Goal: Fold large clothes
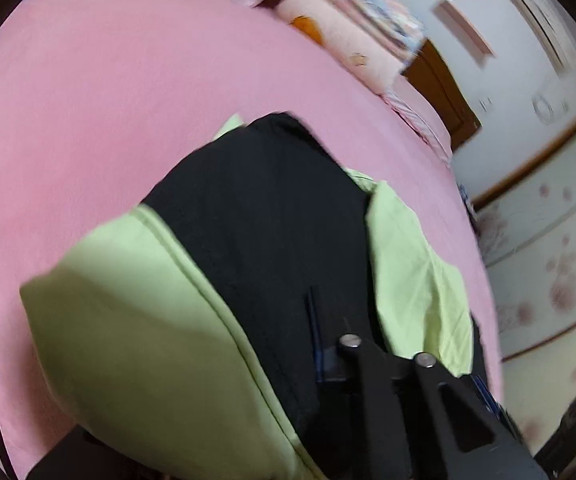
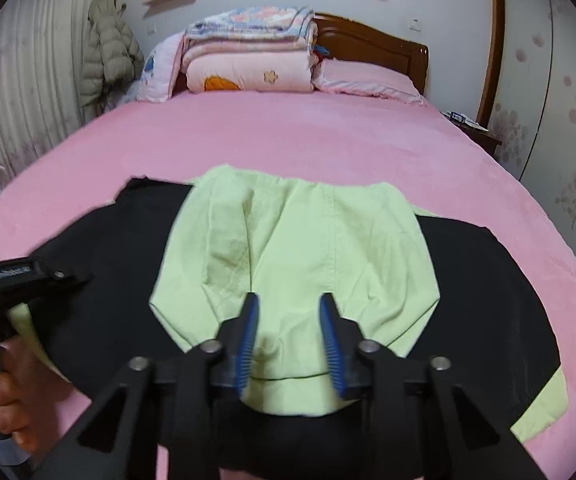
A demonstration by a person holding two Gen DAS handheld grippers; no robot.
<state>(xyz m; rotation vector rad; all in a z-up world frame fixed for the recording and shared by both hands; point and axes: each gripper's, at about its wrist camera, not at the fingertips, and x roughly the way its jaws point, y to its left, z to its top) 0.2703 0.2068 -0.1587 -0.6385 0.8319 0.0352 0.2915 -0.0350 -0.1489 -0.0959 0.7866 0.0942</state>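
Pink bedding covers the bed (image 2: 288,136), which carries the work; folded quilts (image 2: 250,52) and a pillow (image 2: 367,78) sit along the headboard edge, well clear. A green-and-black garment (image 2: 299,248) lies spread across the near edge of the bed, its green middle gathered over the black panels.

The right gripper (image 2: 288,340) hovers over the green hem at the near edge, jaws partly open with cloth between them; the blue pads do not appear to press on it. The left gripper (image 1: 315,320), seen in its own blurred view over the black panel toward the near left corner, has its jaws drawn together; whether fabric is pinched there cannot be told. A hand (image 2: 4,392) holds its handle.

Judgement: the near hem is being taken up for a fold. Next, both grips need confirming, then an even lift toward the headboard edge. Nothing obstructs; loose bunching could skew the crease.
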